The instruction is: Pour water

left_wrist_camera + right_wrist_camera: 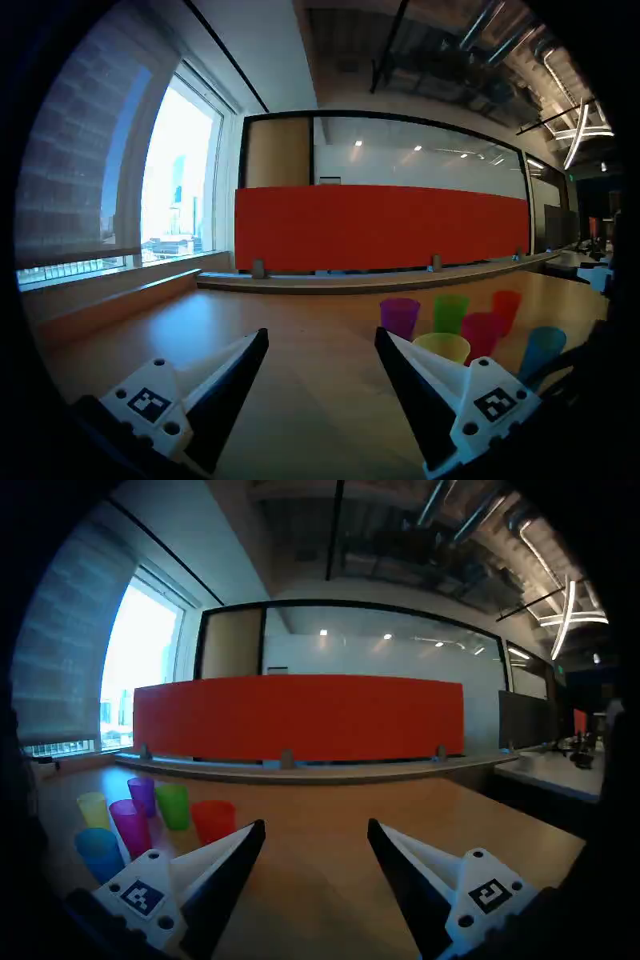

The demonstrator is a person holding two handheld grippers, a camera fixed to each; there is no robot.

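On a smooth, pale wooden table (320,400), six small plastic cups (482,332) stand upright in a tight cluster: purple, green, red, magenta, yellow and blue. Each is translucent, tapered and thin-walled. In the left gripper view the cluster sits near and to the right, just past the right fingertip. In the right gripper view the cups (172,804) sit near and to the left, so they lie between the two grippers. The left gripper (320,332) hovers over the table with its two white, wedge-shaped fingers spread wide and nothing between them. The right gripper (315,824) is likewise spread apart and empty. Along the table's far edge runs a flat red divider screen (376,228), with a bright window (176,192) at far left. Pouring appears not to have begun, and the step in hand looks like the approach to a first cup. No water level can be made out in any cup. The next move calls for choosing one cup, closing gently round its slick, easily squeezed wall, and lifting it clear of its neighbours.
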